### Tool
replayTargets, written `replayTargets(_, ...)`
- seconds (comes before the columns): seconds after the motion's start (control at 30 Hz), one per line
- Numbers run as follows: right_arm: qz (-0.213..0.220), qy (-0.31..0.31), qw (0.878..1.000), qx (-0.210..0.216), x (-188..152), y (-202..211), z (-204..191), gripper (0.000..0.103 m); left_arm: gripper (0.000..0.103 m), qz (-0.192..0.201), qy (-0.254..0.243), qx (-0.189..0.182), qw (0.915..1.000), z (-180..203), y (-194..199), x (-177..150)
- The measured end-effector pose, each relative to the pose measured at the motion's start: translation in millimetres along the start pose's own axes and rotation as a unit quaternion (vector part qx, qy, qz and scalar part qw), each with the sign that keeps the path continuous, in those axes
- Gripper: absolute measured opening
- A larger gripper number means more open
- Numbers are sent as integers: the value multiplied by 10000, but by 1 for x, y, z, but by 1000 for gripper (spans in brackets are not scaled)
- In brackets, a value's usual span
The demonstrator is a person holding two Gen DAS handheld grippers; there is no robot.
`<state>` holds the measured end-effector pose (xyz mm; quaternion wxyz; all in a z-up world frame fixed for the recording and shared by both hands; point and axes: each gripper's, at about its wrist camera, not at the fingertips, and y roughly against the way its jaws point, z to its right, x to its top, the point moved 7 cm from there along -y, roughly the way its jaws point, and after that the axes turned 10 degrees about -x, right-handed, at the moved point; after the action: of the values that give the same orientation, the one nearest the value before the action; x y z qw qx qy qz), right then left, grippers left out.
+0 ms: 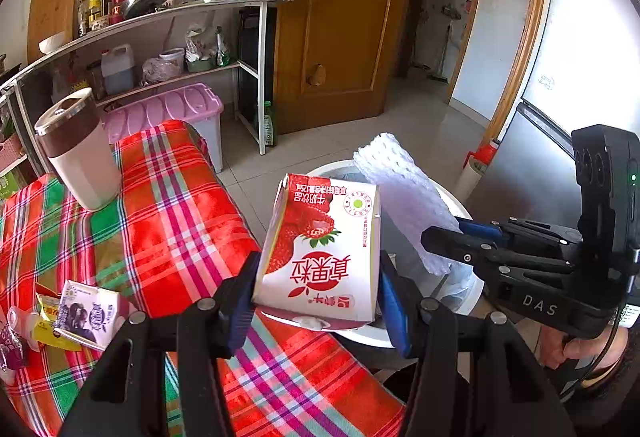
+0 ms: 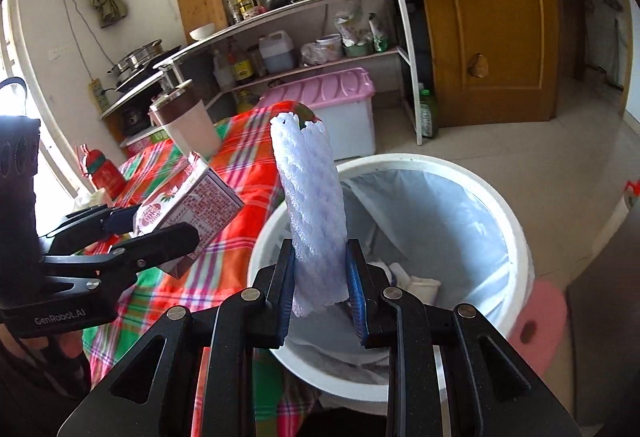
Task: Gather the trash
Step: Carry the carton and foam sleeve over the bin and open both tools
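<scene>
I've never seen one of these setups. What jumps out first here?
A strawberry milk carton clamped in the left gripper by the plaid tablecloth. Beside it, the right gripper holds a white foam fruit net over a white lined trash bin.

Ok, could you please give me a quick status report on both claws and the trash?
Left claw shut on strawberry milk carton. Right claw shut on foam fruit net, over lined trash bin. More wrappers on the table. Nothing blocking.
</scene>
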<state>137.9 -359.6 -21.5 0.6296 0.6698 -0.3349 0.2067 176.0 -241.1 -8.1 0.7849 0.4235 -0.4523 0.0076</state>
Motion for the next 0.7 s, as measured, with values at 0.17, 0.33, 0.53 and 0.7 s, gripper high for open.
replayTargets(0.17, -189, -121, 9994, -279, -9, -12, 23, 25, 57, -132, 10, -134, 9998, 12, -22, 1)
replayTargets(0.33, -375, -206, 9979, -476, -15, -23, 42, 25, 57, -320, -13, -119, 9994, 18, -42, -1)
replayTargets(0.53, -488, -209, 9963, -675, -18, -30, 52, 26, 58, -475, 19, -168, 9987, 21, -55, -5)
replayTargets(0.7, -509, -150, 9953, -812, -19, -32, 55, 33, 68, -472, 55, -168, 9987, 20, -54, -7)
